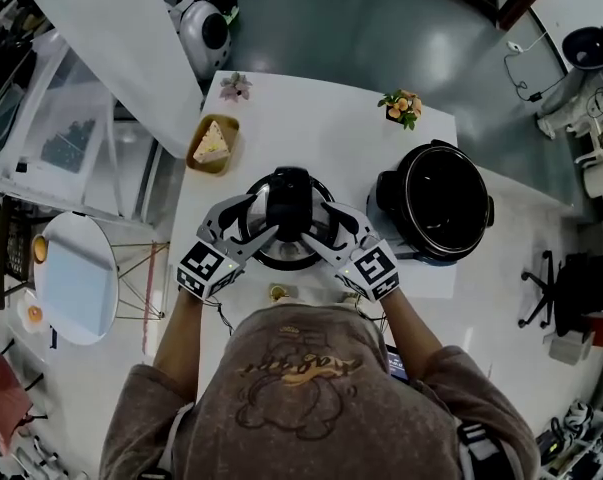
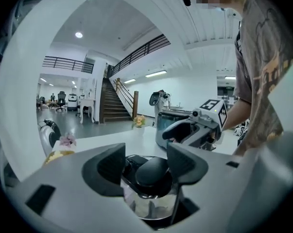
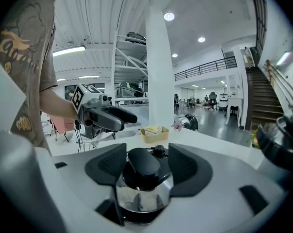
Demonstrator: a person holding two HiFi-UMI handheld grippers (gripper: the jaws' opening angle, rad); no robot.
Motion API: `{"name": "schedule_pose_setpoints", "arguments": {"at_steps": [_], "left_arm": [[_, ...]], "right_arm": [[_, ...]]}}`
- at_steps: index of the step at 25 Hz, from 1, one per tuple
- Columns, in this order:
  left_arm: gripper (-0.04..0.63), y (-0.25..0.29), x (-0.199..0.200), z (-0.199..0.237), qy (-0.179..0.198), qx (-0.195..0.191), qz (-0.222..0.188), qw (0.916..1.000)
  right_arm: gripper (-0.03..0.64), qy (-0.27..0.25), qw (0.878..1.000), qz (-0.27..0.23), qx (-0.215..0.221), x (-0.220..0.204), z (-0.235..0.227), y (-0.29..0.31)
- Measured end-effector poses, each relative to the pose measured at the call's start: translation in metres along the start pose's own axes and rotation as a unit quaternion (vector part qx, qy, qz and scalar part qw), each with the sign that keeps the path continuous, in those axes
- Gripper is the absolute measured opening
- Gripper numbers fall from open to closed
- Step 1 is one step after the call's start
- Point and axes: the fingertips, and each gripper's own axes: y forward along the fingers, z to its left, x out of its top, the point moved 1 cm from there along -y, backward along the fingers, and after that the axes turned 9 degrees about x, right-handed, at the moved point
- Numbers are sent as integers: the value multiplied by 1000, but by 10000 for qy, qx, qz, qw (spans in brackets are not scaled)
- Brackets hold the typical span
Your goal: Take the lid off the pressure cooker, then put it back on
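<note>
Head view is showing me holding the lid (image 1: pixel 286 256) by its black handle (image 1: pixel 289 200). My left gripper (image 1: pixel 259 220) is pinching one end and my right gripper (image 1: pixel 326 224) is pinching the other, jaws pressing on its sides. The lid is being held just left of the open cooker (image 1: pixel 441 203), above the worktop (image 1: pixel 321 118).

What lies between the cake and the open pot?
The lid is between the cake and the pot; the head view shows it.
</note>
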Motion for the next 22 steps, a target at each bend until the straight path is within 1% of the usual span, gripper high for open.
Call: {"name": "schedule_pose_setpoints", "arguments": {"at_steps": [5, 8, 12, 17, 22], "left_arm": [[259, -17, 9, -3, -24, 173, -166, 9997], [259, -20, 8, -6, -17, 185, -167, 9997], [259, -19, 4, -5, 15, 142, -113, 9998], [259, -11, -8, -8, 84, -9, 56, 9999], [261, 4, -31, -12, 289, -271, 394, 9984]], "right_arm": [[259, 147, 9997, -140, -128, 3, 5, -10], [259, 165, 9995, -214, -179, 6, 4, -16], [259, 118, 9996, -215, -102, 8, 4, -12], [259, 81, 9999, -12, 62, -1, 4, -1], [264, 79, 9992, 337, 208, -24, 0, 13]]}}
